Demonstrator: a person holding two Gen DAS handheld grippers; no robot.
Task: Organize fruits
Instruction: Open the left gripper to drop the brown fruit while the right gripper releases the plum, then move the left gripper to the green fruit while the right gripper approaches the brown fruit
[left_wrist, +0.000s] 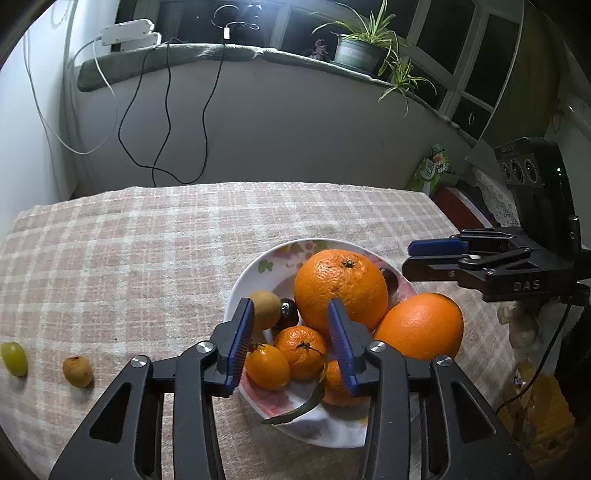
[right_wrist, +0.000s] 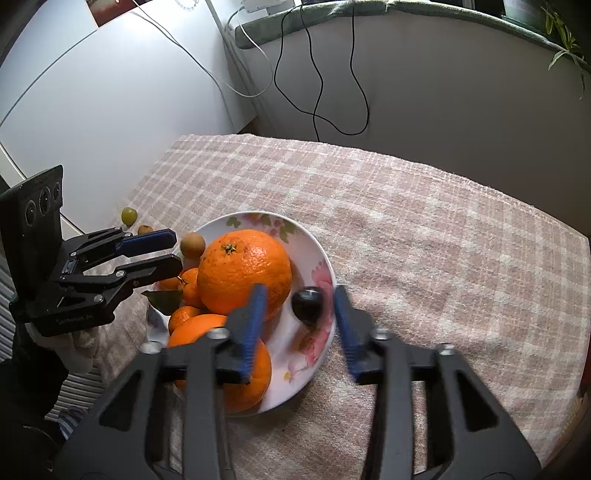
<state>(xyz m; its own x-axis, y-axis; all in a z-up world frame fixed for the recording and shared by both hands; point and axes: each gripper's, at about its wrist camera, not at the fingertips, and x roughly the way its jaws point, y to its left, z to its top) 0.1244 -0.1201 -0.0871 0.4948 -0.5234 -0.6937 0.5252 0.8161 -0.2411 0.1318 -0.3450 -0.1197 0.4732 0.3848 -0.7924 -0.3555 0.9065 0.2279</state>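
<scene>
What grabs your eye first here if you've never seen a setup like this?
A floral plate piled with fruit sits on the checked tablecloth, topped by a big orange. Two black grippers with blue fingers hang open over it: the left gripper above the small tangerines, the right gripper near a dark round fruit. A green grape lies apart.
</scene>
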